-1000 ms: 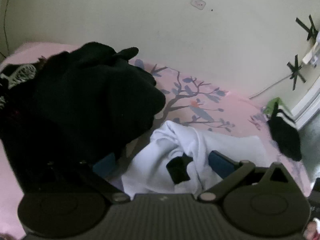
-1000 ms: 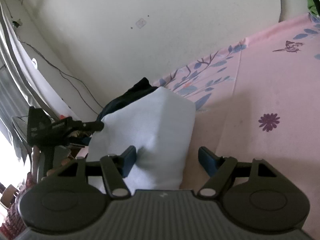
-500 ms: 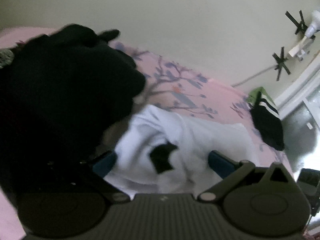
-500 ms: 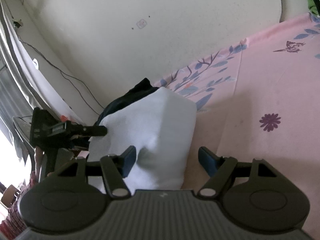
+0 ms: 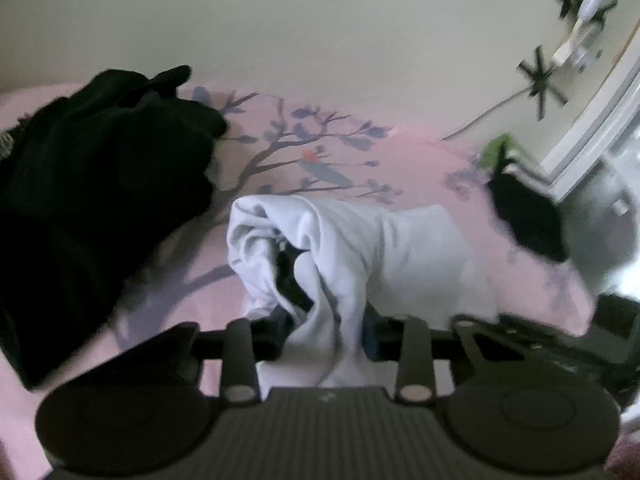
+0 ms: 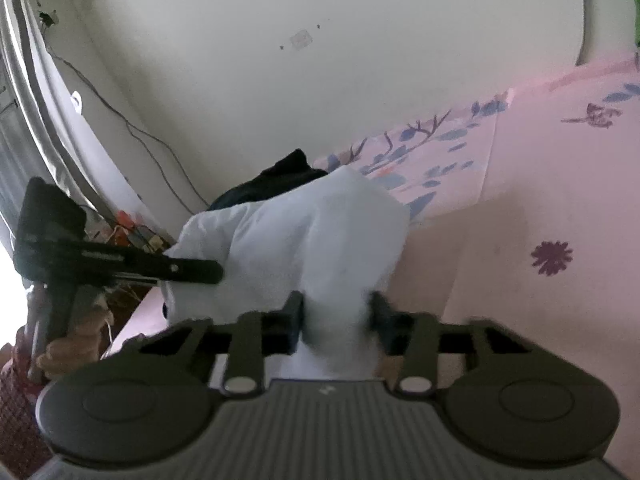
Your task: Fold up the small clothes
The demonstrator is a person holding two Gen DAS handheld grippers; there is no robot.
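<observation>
Pinching white garment (image 5: pixel 392 248): both tools (seemingly level).

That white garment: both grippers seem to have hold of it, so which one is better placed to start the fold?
Probably the right gripper. It pinches a flat, smooth edge of the white garment. The left gripper is shut on a bunched, twisted part beside the black clothes pile.

Home bedroom: pink floral bedsheet (image 6: pixel 560 184), plain wall (image 6: pixel 320 60), clothes pile (image 5: pixel 88 184).
</observation>
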